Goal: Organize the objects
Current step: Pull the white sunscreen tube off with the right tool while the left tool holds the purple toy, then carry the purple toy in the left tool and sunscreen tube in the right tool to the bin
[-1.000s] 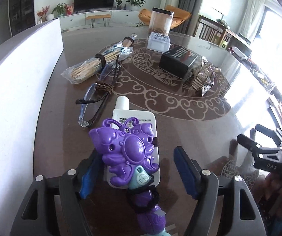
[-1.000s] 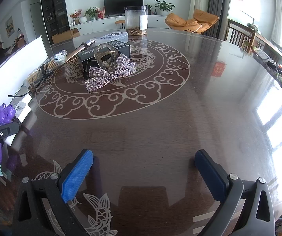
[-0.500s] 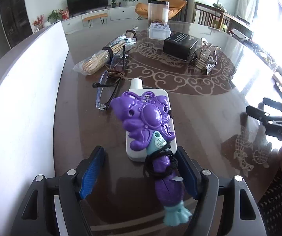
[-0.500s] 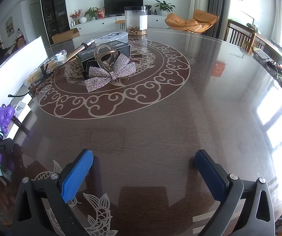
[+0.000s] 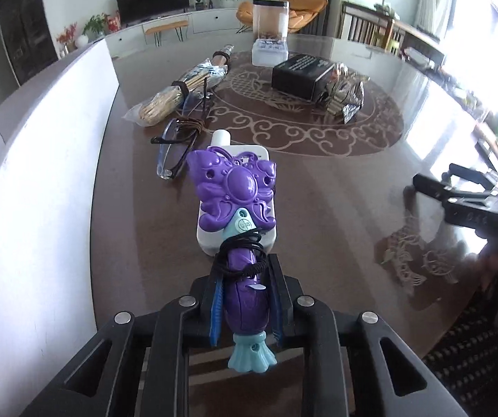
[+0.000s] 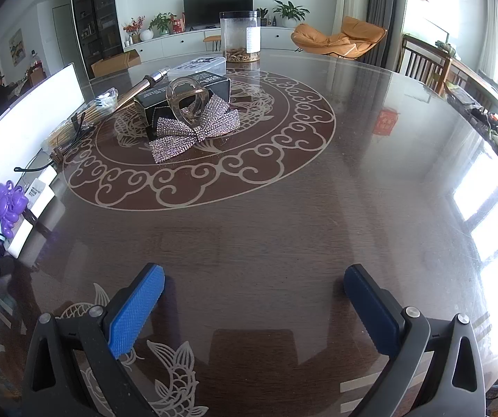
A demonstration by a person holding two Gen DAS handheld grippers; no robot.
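Purple butterfly wand (image 5: 236,208) lies lengthwise at lower centre of the left wrist frame, its winged head resting over a white bottle (image 5: 229,142) on the brown desk (image 5: 335,208); the left tongs (image 5: 245,299) have just closed and now pinch the wand's purple handle between their blue pads, a black cord wrapped round the handle just ahead of them; glasses (image 5: 179,142) lie to the upper left of the bottle, a bag of sticks (image 5: 176,95) beyond them. In the right wrist frame the right tongs (image 6: 254,307) stand wide apart over bare desk, gripping nothing; a sparkly bow (image 6: 195,130) and black box (image 6: 182,90) sit upper left of centre; the wand shows at the far left edge.
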